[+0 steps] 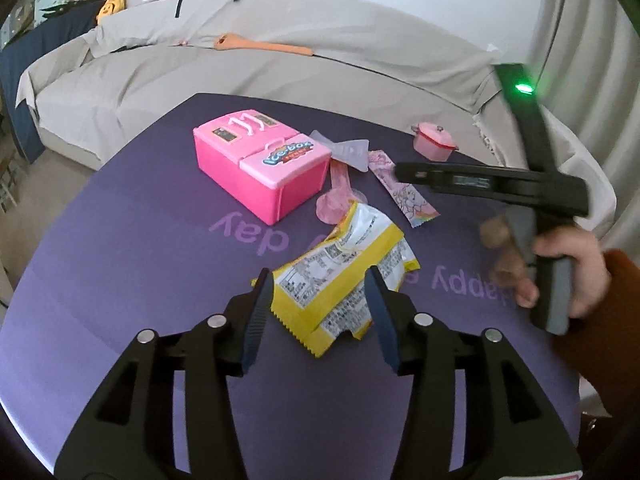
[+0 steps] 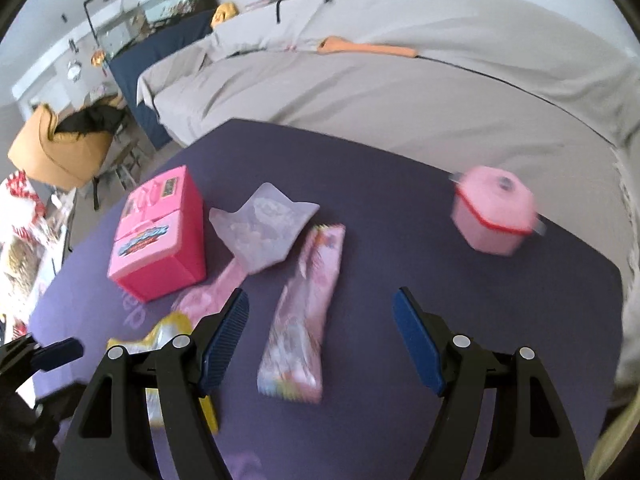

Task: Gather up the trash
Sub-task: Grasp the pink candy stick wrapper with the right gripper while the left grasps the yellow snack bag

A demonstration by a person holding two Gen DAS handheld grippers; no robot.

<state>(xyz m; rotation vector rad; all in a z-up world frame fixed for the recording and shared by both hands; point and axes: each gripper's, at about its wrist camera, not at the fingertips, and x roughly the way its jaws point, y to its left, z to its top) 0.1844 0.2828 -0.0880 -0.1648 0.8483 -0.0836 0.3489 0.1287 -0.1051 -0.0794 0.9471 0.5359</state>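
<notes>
The left tongs (image 1: 320,292) are spread wide, released, their blue pads flanking the near end of a crumpled yellow wrapper (image 1: 344,276) without clearly pinching it. That wrapper is a torn yellow snack bag with white panels of small black print and a zigzag-cut edge; it lies flat on the purple surface (image 1: 132,264), its long axis running from the tongs away toward the pink toy fridge (image 1: 262,166).

The right tongs (image 2: 320,316) are also released, holding nothing, and hover above a pink wrapper (image 2: 304,316) printed with cartoon figures and a rainbow-coloured end. It lies between the two pads, long axis pointing away from the camera and leaning slightly right. In the left wrist view the right hand (image 1: 568,276), in an orange-brown sleeve, grips the tool's handle, which is blurred.

Further out lie a translucent wrapper (image 2: 264,228), a pale pink wrapper (image 1: 334,196) just beside the fridge, and a small pink toy pot (image 2: 494,210) standing well apart.
</notes>
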